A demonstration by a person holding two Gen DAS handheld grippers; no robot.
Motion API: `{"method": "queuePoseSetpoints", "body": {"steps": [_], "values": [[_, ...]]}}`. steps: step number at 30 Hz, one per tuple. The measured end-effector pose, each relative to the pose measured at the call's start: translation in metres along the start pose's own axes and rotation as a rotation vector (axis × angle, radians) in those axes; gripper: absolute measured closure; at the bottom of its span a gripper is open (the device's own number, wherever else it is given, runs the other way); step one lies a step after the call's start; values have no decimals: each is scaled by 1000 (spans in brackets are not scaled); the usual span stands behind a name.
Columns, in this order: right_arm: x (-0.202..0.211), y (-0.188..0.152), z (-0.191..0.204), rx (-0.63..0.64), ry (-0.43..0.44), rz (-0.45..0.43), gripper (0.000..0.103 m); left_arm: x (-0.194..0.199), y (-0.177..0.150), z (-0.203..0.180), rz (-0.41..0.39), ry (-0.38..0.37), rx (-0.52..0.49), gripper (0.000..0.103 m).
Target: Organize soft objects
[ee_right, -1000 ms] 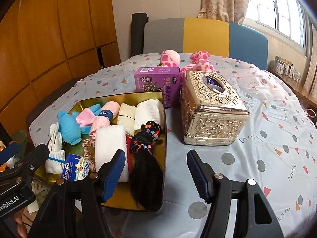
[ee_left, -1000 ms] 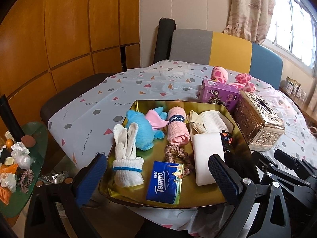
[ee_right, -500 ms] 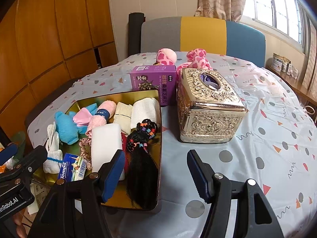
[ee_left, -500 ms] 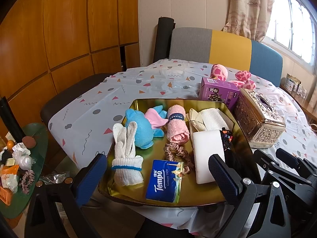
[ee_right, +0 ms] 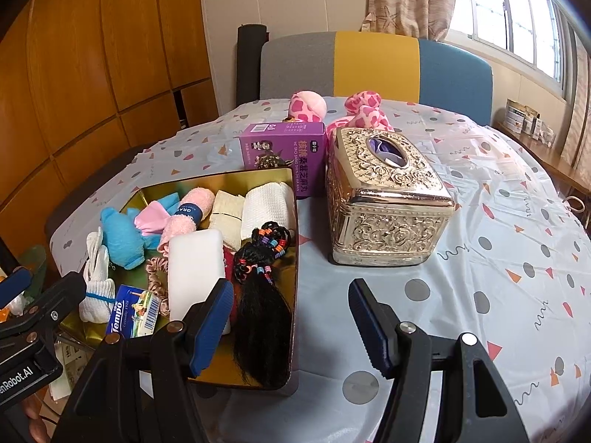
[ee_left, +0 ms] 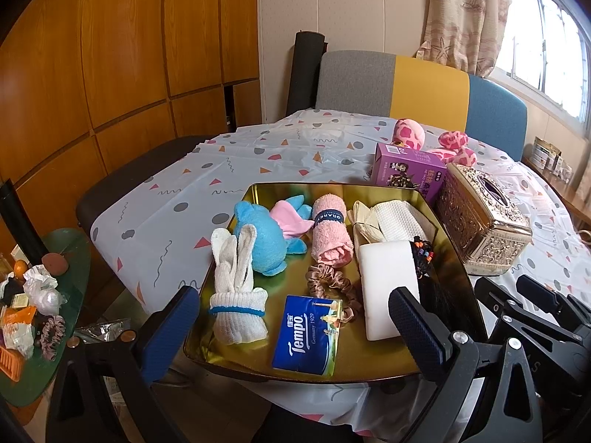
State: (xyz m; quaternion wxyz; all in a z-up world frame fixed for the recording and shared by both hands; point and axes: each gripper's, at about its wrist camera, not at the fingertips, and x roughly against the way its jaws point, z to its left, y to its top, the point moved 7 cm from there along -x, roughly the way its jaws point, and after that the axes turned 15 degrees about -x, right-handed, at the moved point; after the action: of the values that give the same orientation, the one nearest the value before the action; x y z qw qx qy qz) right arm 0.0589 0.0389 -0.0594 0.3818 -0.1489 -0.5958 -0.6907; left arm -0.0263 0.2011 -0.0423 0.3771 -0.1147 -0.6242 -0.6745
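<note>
A gold tray (ee_left: 436, 203) (ee_right: 291, 199) at the table's near edge holds soft items: a white rolled towel bunny (ee_left: 236, 288), a blue plush (ee_left: 262, 240), a pink rolled towel (ee_left: 330, 232), a white sponge block (ee_left: 388, 280) (ee_right: 195, 269), a scrunchie (ee_left: 328, 284), a Tempo tissue pack (ee_left: 306, 336), folded white cloths (ee_left: 395, 217) and a black hairpiece (ee_right: 262, 317). My left gripper (ee_left: 291, 332) is open and empty, just in front of the tray. My right gripper (ee_right: 291, 325) is open and empty above the tray's right near corner.
A gold tissue box (ee_right: 384, 199) (ee_left: 480, 221) stands right of the tray, with a purple carton (ee_right: 284, 155) and a pink spotted plush (ee_right: 365, 110) behind. A chair (ee_right: 373, 66) is at the far side. A small green side table (ee_left: 37, 295) with clutter is at the left.
Both grippers have drawn back and risen slightly, so the tray sits a little farther away. Both stay open and nothing on the table has moved.
</note>
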Motion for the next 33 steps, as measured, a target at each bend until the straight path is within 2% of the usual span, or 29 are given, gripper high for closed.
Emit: {"method": "queuePoseSetpoints", "body": {"steps": [33], "values": [[-1, -1, -2, -7, -6, 7, 37, -1, -3, -2, 13, -3, -5, 0]]}}
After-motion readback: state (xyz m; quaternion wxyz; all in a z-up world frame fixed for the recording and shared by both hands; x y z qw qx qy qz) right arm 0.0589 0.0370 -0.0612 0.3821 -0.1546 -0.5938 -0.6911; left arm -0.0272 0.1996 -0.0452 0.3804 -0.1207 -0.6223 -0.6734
